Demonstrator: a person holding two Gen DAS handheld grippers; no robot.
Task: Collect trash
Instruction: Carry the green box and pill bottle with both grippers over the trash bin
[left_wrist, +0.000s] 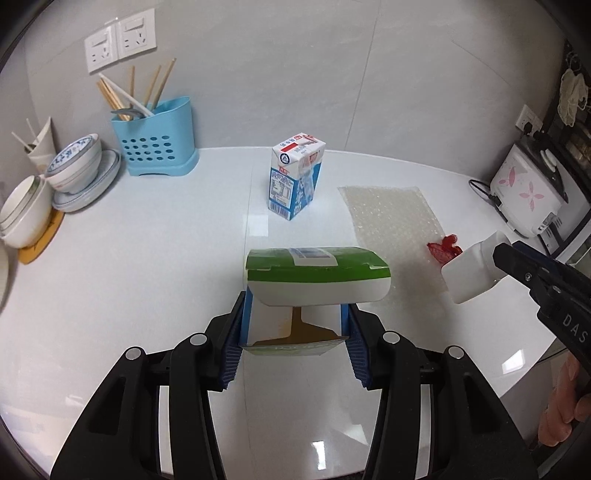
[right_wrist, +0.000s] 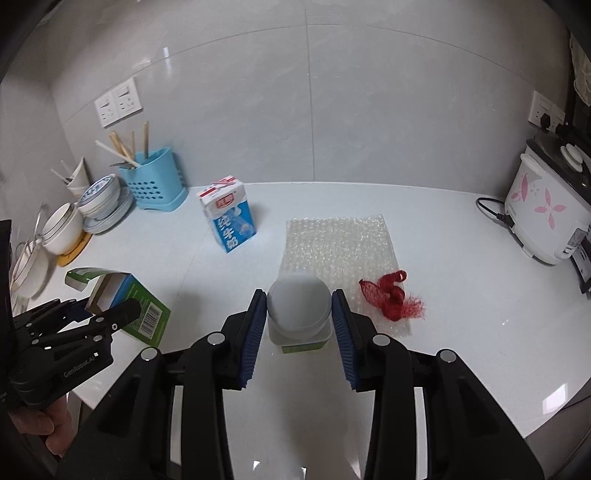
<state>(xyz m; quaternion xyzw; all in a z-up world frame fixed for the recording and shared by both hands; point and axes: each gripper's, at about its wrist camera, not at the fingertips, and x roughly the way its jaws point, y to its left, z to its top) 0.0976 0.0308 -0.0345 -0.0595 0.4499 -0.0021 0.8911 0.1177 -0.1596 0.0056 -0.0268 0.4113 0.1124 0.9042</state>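
A white bench (right_wrist: 461, 295) in a tiled kitchen corner carries four trash items, two of them already lifted.

Largest is a sheet of bubble wrap (right_wrist: 338, 254) lying flat at middle right: soft, very light, and probably best pinched at a raised edge, since it gives the pads little to bite.

Next, an open green-and-white carton (left_wrist: 317, 280) is held clear of the bench in the left gripper (left_wrist: 293, 332), whose blue pads press its two side walls at a mid-width opening. With its flap hanging loose it looks empty, so light but easy to crush; a gentle squeeze on the stiff folded corners suits it.

A blue-and-white milk carton (right_wrist: 231, 218) stands upright toward the far left, apart from the wrap. It is rigid enough to grip across its flat sides.

The right gripper (right_wrist: 299, 314) holds a small white bottle (right_wrist: 298, 308) by its round cap, jaws partly closed on it; smooth plastic that may slip.

Smallest, a scrap of red mesh netting (right_wrist: 391, 295) rests on the wrap's near right corner, limp and snag-prone.
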